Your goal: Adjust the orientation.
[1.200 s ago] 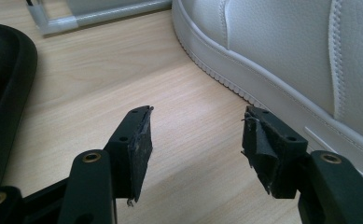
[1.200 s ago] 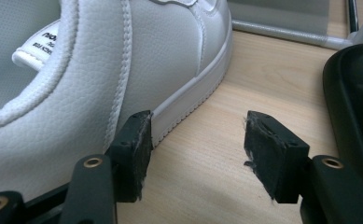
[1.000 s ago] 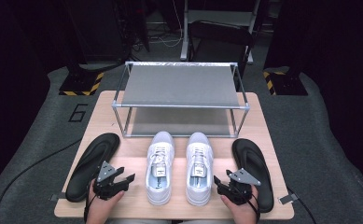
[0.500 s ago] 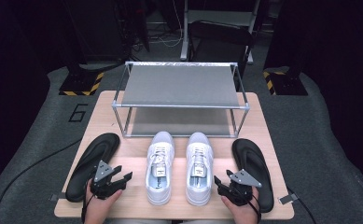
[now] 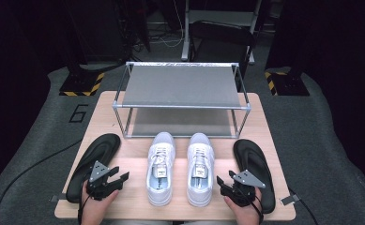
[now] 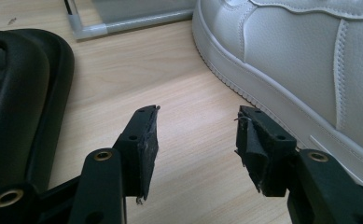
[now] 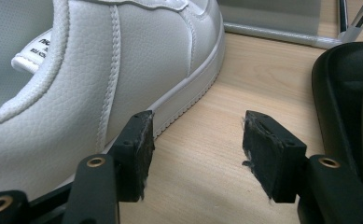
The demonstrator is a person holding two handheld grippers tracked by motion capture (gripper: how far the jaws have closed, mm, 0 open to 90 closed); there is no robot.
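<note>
Two white sneakers, left and right, stand side by side, toes toward a metal shoe rack. A black flip-flop lies at each side, left and right. My left gripper rests low over the table between the left flip-flop and the left sneaker. Its jaws are open and have just been closing a little, with only bare wood between them. My right gripper stands open between the right sneaker and the right flip-flop, holding nothing.
The wooden table ends close behind both hands at the near edge. The two-tier rack takes up the table's far half, with its lower shelf just beyond the sneakers' toes. Dark floor and stands surround the table.
My left gripper has drifted slightly left, toward the black flip-flop. The right gripper and all the shoes have kept still.
</note>
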